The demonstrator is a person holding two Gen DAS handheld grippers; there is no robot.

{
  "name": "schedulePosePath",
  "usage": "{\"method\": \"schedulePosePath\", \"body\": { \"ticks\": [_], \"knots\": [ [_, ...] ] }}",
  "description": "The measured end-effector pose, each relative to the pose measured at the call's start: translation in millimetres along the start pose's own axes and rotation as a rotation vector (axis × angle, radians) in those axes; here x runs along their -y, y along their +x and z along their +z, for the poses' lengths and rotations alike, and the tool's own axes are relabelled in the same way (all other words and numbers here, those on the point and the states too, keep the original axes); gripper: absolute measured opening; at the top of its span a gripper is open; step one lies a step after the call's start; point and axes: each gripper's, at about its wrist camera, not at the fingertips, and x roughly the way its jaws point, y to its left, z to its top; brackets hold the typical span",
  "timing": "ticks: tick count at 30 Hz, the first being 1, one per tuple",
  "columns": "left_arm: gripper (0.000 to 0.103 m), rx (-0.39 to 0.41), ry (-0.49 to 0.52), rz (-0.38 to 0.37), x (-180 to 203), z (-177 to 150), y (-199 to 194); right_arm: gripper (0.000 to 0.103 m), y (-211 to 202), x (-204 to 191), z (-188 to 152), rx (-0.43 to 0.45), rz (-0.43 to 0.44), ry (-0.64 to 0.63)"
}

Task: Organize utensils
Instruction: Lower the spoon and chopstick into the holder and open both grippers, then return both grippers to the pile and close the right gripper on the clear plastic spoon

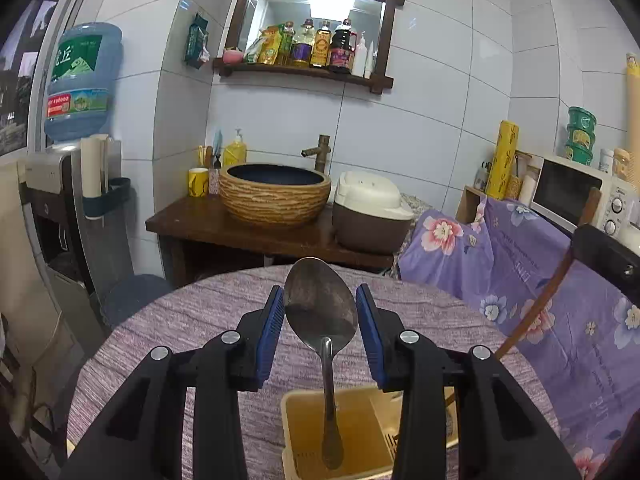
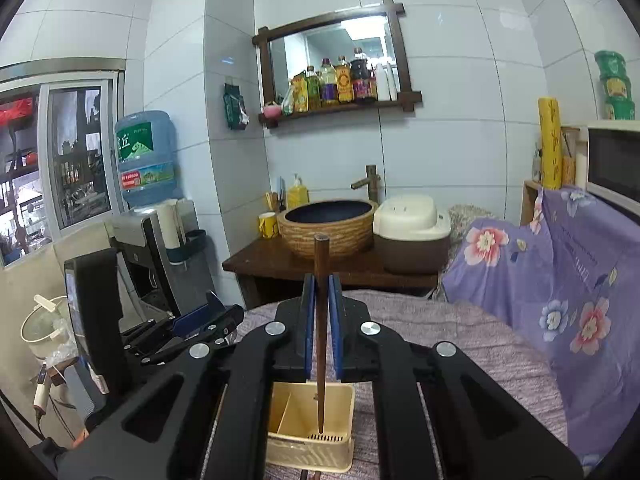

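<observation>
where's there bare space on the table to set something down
Bare purple tablecloth lies beyond and on both sides of the yellow utensil caddy. Crowded: the caddy itself, where the spoon and chopstick hang.

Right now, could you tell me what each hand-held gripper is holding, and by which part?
Left hand-held gripper: metal spoon, by the bowl's edges. Right hand-held gripper: wooden chopstick, by its upper shaft.

Both views are evenly lit and sharp. A ceiling light glares white in the far mirror [image 1: 316, 20]. Fisheye distortion bends the wall tiles [image 2: 460, 80], with black vignetting at the corners.
</observation>
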Motion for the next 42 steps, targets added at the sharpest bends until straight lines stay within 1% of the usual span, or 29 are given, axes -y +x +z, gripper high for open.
{"method": "schedulePosePath", "body": {
  "ticks": [4,8,13,16,21,23,25,26,27,29,30,31,33,34,36,37,40,42],
  "knots": [
    [0.037,-0.023,0.033,-0.004,2,-15,2,0.008,9,1,-16,-0.04,0.004,0.004],
    [0.037,-0.057,0.054,-0.02,3,-26,4,0.008,12,7,-26,-0.061,0.015,0.034],
    [0.037,-0.09,0.095,-0.013,8,-41,7,0.008,17,18,-34,-0.077,0.017,0.062],
    [0.037,-0.121,0.101,-0.018,8,-46,11,0.008,22,24,-38,-0.089,0.012,0.075],
    [0.037,-0.144,0.108,-0.016,10,-54,16,0.008,29,31,-45,-0.106,0.005,0.088],
    [0.037,-0.141,0.115,-0.008,11,-55,16,0.008,31,33,-48,-0.115,0.008,0.096],
    [0.038,-0.145,0.112,-0.012,11,-56,15,0.008,32,35,-49,-0.118,0.014,0.104],
    [0.042,-0.15,0.105,-0.023,11,-55,13,0.01,32,35,-51,-0.121,0.015,0.106],
    [0.049,-0.151,0.1,-0.028,10,-56,11,0.012,31,36,-52,-0.121,0.014,0.107],
    [0.056,-0.137,0.09,-0.041,10,-54,4,0.031,26,36,-53,-0.113,0.008,0.11],
    [0.061,-0.128,0.091,-0.039,10,-54,-1,0.053,22,36,-54,-0.1,0.002,0.111],
    [0.064,-0.119,0.095,-0.036,11,-53,-5,0.06,18,35,-54,-0.086,-0.004,0.108],
    [0.069,-0.104,0.098,-0.037,11,-54,-15,0.06,10,33,-56,-0.075,-0.016,0.083],
    [0.07,-0.098,0.097,-0.036,11,-54,-21,0.06,7,32,-58,-0.079,-0.014,0.076],
    [0.077,-0.09,0.086,-0.032,8,-56,-31,0.061,-1,31,-65,-0.091,-0.005,0.074],
    [0.078,-0.089,0.077,-0.028,5,-58,-35,0.062,-4,32,-68,-0.095,-0.003,0.073],
    [0.083,-0.107,0.054,-0.021,-2,-65,-47,0.064,-15,31,-83,-0.124,-0.006,0.075],
    [0.086,-0.133,0.047,-0.014,-6,-74,-54,0.068,-20,31,-94,-0.15,0.003,0.077]
  ]
}}
